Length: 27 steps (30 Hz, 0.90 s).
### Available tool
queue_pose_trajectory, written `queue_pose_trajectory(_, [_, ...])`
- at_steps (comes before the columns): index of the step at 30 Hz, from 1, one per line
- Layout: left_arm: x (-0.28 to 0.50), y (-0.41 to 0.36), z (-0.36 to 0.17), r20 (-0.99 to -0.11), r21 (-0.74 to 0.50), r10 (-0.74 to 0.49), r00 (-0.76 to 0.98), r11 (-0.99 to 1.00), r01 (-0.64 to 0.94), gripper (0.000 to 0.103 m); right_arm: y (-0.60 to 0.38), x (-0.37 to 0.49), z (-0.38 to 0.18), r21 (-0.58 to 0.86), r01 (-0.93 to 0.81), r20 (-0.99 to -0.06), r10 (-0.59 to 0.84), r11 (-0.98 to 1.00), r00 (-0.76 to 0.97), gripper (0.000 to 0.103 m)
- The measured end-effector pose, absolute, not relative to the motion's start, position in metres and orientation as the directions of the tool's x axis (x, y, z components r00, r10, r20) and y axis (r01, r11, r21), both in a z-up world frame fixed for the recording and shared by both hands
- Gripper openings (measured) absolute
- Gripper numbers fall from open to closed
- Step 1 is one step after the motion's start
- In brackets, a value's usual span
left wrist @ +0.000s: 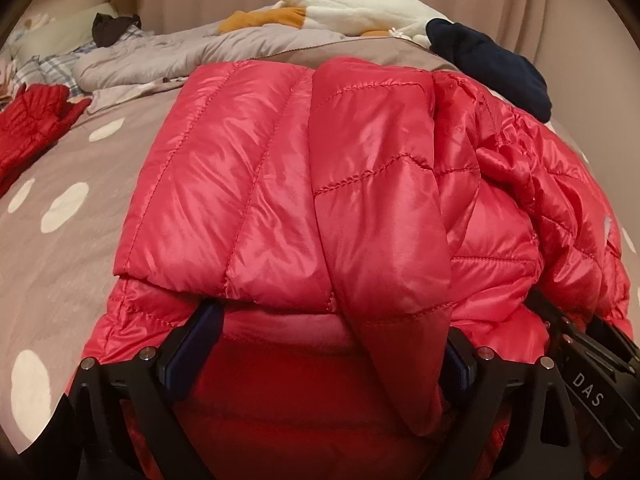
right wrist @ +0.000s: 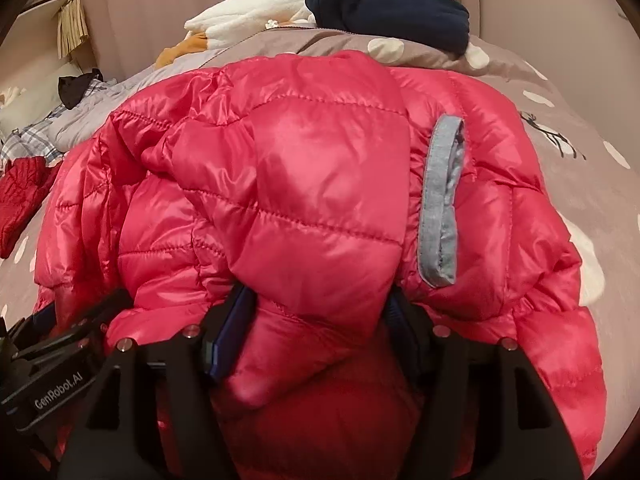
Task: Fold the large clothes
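Left wrist view: left gripper (left wrist: 320,344), jaws spread, straddles the jacket's (left wrist: 280,168) near fold without pinching. Right gripper (right wrist: 320,320) likewise stands released around a puffy fold. Best withdraw straight back, leaving the stacked layers undisturbed. Bedspread (left wrist: 60,208) lies open leftward; a dark garment (right wrist: 388,12) crowds the far edge.

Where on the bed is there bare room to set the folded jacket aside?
Bare spotted bedcover lies left of the red puffer jacket, between it and the small red garment. Another bare strip borders the jacket's right. The far edge is crowded: grey quilt, white plush, navy garment.
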State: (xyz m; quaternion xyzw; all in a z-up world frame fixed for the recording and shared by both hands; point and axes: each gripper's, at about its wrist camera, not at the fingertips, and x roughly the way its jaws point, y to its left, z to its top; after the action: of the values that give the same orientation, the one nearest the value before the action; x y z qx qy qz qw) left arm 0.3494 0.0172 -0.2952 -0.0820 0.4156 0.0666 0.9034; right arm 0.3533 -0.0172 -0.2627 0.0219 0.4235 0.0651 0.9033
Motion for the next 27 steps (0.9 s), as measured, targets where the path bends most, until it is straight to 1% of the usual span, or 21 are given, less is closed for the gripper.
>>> queue_pose_trajectory(5, [0.342, 0.021, -0.292, -0.759, -0.129, 0.017, 0.650, 0.976, -0.177, 0.096, -0.021, 0.342, -0.259, 0.125, -0.106, -0.753, 0.164, 0.987, 0.637, 0.068])
queue_pose_trajectory(8, [0.332, 0.028, -0.287, -0.750, -0.188, -0.032, 0.660, 0.968, -0.166, 0.096, -0.028, 0.334, -0.250, 0.165, -0.117, -0.763, 0.202, 0.979, 0.614, 0.073])
queue_pose_trajectory(10, [0.321, 0.031, -0.281, -0.748, -0.218, -0.068, 0.661, 0.965, -0.147, 0.096, -0.038, 0.320, -0.239, 0.180, -0.098, -0.764, 0.202, 0.979, 0.612, 0.080])
queue_pose_trajectory(11, [0.315, 0.031, -0.277, -0.747, -0.227, -0.092, 0.658, 0.966, -0.123, 0.096, -0.043, 0.314, -0.234, 0.184, -0.085, -0.761, 0.197, 0.979, 0.618, 0.086])
queue_pose_trajectory(12, [0.307, 0.033, -0.272, -0.742, -0.240, -0.125, 0.659, 0.967, -0.087, 0.096, -0.051, 0.303, -0.224, 0.196, -0.064, -0.748, 0.191, 0.979, 0.635, 0.089])
queue_pose_trajectory(14, [0.288, 0.043, -0.260, -0.715, -0.289, -0.182, 0.675, 0.956, -0.049, 0.096, -0.069, 0.283, -0.207, 0.228, -0.038, -0.721, 0.195, 0.973, 0.665, 0.092])
queue_pose_trajectory(16, [0.264, 0.063, -0.247, -0.678, -0.383, -0.207, 0.705, 0.919, -0.098, 0.096, -0.098, 0.256, -0.194, 0.256, -0.002, -0.687, 0.184, 0.967, 0.703, 0.095])
queue_pose_trajectory(17, [0.253, 0.072, -0.242, -0.660, -0.424, -0.212, 0.721, 0.897, -0.123, 0.096, -0.120, 0.235, -0.191, 0.256, 0.030, -0.671, 0.155, 0.966, 0.726, 0.100])
queue_pose_trajectory(19, [0.224, 0.096, -0.235, -0.617, -0.491, -0.198, 0.762, 0.853, -0.177, 0.096, -0.152, 0.207, -0.193, 0.235, 0.079, -0.656, 0.099, 0.969, 0.748, 0.103])
queue_pose_trajectory(20, [0.214, 0.104, -0.234, -0.610, -0.499, -0.173, 0.773, 0.842, -0.205, 0.099, -0.167, 0.191, -0.196, 0.222, 0.104, -0.658, 0.071, 0.969, 0.750, 0.102])
queue_pose_trajectory(23, [0.175, 0.129, -0.241, -0.627, -0.488, -0.058, 0.777, 0.807, -0.333, 0.100, -0.211, 0.148, -0.212, 0.247, 0.167, -0.672, 0.044, 0.955, 0.739, 0.102])
queue_pose_trajectory(27, [0.136, 0.155, -0.266, -0.670, -0.518, -0.045, 0.741, 0.743, -0.424, 0.100, -0.254, 0.103, -0.241, 0.340, 0.233, -0.689, 0.073, 0.911, 0.721, 0.102])
